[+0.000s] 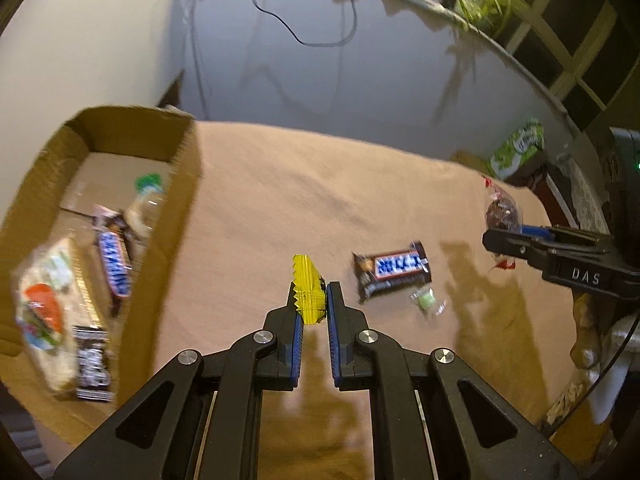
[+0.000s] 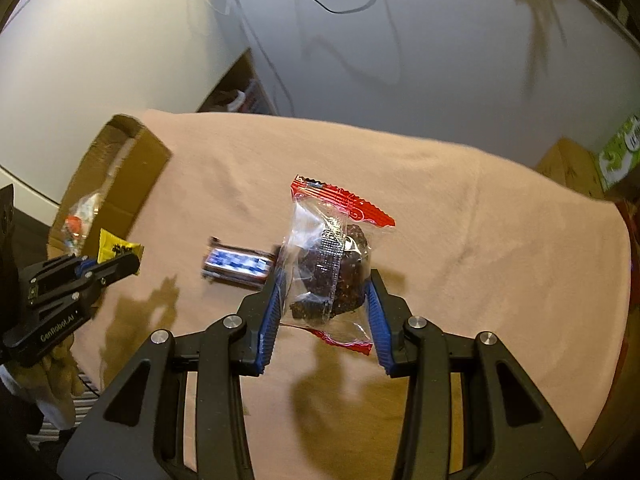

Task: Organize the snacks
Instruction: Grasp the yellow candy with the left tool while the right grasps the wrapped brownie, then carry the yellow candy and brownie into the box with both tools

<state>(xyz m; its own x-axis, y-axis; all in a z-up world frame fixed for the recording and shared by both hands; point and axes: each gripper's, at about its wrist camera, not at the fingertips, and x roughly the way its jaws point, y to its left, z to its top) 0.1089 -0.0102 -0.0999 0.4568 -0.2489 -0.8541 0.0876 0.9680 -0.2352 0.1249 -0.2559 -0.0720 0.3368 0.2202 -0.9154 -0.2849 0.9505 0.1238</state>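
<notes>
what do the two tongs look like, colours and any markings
Both the left tongs and the right tongs are black linkage frames with silver pivot screws and ribbed blue pads. The left one carries white "CenRobot.AI" lettering on its side; the right one shows "DAS".

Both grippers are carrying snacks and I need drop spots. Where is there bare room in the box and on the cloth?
In the cardboard box, the far end by its back wall is bare; the near end is crowded with wrappers. The pink cloth is free beyond the Snickers bar and between it and the box.
</notes>
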